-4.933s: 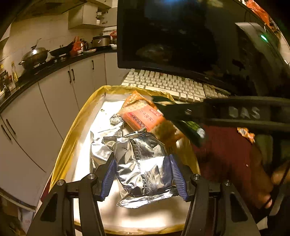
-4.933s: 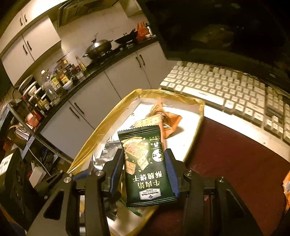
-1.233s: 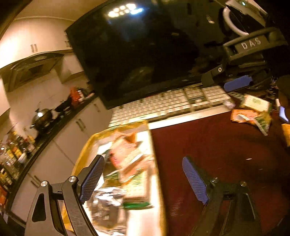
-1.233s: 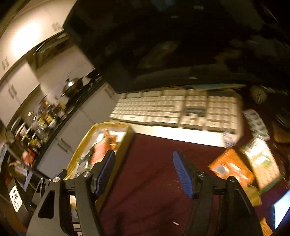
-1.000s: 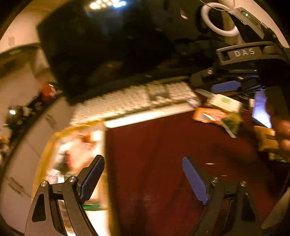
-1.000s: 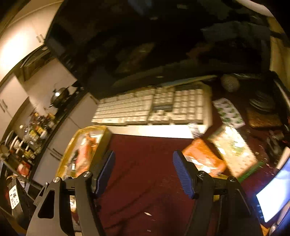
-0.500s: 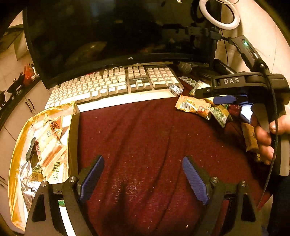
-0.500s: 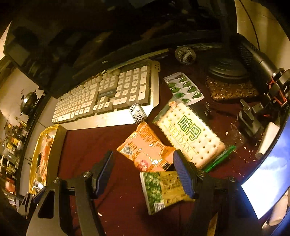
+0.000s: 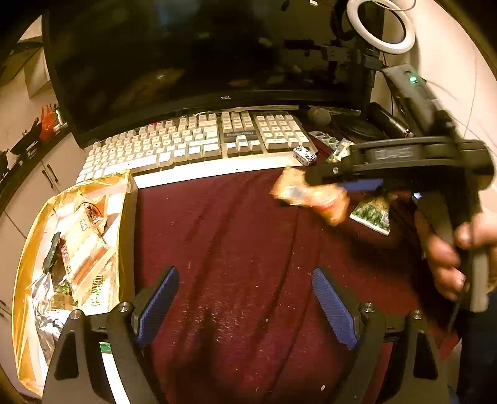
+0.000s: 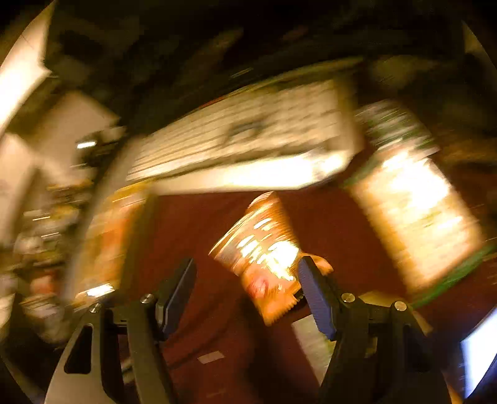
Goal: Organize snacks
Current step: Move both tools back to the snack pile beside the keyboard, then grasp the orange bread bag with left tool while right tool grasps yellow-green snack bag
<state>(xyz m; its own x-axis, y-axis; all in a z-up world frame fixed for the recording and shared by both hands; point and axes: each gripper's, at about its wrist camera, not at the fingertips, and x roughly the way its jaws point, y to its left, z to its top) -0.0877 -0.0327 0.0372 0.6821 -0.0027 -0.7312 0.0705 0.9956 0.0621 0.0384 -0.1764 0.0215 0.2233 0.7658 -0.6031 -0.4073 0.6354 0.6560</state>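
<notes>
An orange snack packet [image 10: 267, 258] lies on the dark red cloth [image 9: 236, 236]. It sits between the fingers of my right gripper [image 10: 245, 264], leaning on the right pad [image 10: 315, 295] with a gap on the left side. That view is badly blurred. In the left wrist view the right gripper [image 9: 341, 186] hangs over the orange packet [image 9: 310, 197], with a hand [image 9: 447, 248] on its handle. My left gripper [image 9: 245, 273] is open over bare cloth and holds nothing. A golden tray [image 9: 21, 279] at the left holds several snack packets.
A green pea packet [image 9: 372, 213] and a large cracker pack [image 10: 413, 217] lie right of the orange packet. A white keyboard [image 9: 192, 146] and a dark monitor [image 9: 202, 56] stand behind. A small spotted cube [image 9: 305, 154] rests by the keyboard, and a ring light [image 9: 380, 28] is at the back right.
My right gripper has dropped down and forward onto the orange packet, which now lies between its fingers. The left gripper has stayed about where it was, still open.
</notes>
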